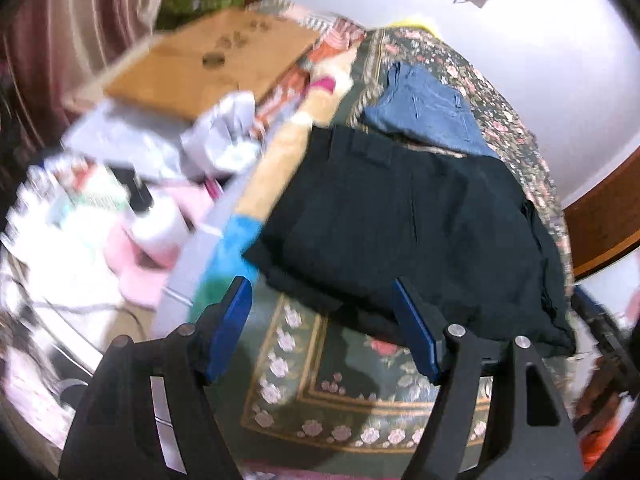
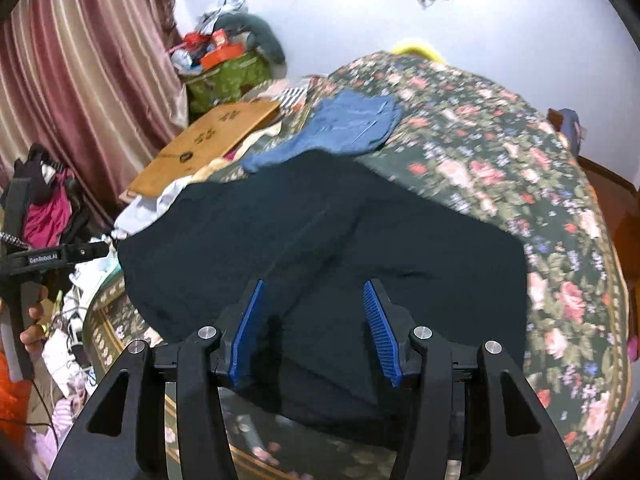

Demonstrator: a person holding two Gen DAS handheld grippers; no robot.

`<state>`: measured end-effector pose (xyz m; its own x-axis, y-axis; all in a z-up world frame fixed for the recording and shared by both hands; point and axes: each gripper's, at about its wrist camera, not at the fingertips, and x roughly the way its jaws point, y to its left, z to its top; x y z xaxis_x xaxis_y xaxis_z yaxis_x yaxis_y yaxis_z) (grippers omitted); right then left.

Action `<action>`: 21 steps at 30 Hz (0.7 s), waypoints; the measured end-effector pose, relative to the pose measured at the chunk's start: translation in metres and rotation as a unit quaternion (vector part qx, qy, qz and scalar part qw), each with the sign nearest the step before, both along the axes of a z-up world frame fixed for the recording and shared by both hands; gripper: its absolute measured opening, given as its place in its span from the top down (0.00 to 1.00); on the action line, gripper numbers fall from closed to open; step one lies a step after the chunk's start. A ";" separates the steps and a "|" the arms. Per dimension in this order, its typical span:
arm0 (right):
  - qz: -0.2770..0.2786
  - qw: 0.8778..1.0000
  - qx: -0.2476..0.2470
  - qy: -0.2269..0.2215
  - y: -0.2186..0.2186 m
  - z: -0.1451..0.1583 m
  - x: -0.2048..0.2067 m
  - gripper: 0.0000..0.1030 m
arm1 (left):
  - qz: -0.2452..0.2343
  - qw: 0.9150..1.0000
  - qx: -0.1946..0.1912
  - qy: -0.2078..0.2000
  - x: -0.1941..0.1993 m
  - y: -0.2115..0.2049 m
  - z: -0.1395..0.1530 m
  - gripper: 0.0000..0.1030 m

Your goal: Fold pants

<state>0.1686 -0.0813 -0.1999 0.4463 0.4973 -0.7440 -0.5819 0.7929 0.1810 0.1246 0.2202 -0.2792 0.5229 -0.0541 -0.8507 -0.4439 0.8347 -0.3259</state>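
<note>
I see the bed with the dark green flowered cover (image 2: 500, 168), and on it lie the black cloth pants (image 2: 320, 240), near the edge that is close to me. They lie flat as a broad, compact shape with a straight seam or fold line down the middle, so I judge that at least one fold is already made. How many layers there are I cannot tell, because the dark cloth hides the edges. Some cloth at the right side in the left wrist view looks bunched, so smoothing or one more fold may be left.

Beyond them, further up the bed, lie folded blue denim jeans (image 2: 352, 124), apart from the black pair; this piece looks finished.

My left gripper (image 1: 320, 328) hovers at the near edge of the black pants with its jaws standing wide and nothing between them. My right gripper (image 2: 312, 328) is above the black cloth, jaws apart, pinching nothing.
</note>
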 end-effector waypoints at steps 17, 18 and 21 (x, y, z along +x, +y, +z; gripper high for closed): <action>-0.003 0.999 0.009 0.043 0.004 -0.024 0.001 0.50 | 0.001 0.978 -0.207 -0.004 0.033 0.004 -0.055 0.19; -0.002 0.999 0.010 0.043 0.003 -0.025 0.001 0.50 | 0.004 0.978 -0.207 -0.002 0.038 0.004 -0.056 0.19; -0.001 0.999 0.013 0.043 0.003 -0.025 0.001 0.50 | 0.013 0.983 -0.185 0.003 0.051 0.002 -0.057 0.19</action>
<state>0.1698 -0.0782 -0.2253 0.3820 0.5165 -0.7664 -0.5620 0.7881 0.2510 0.1752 0.2220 -0.3367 0.5241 -0.3472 -0.7776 -0.4664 0.6470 -0.6032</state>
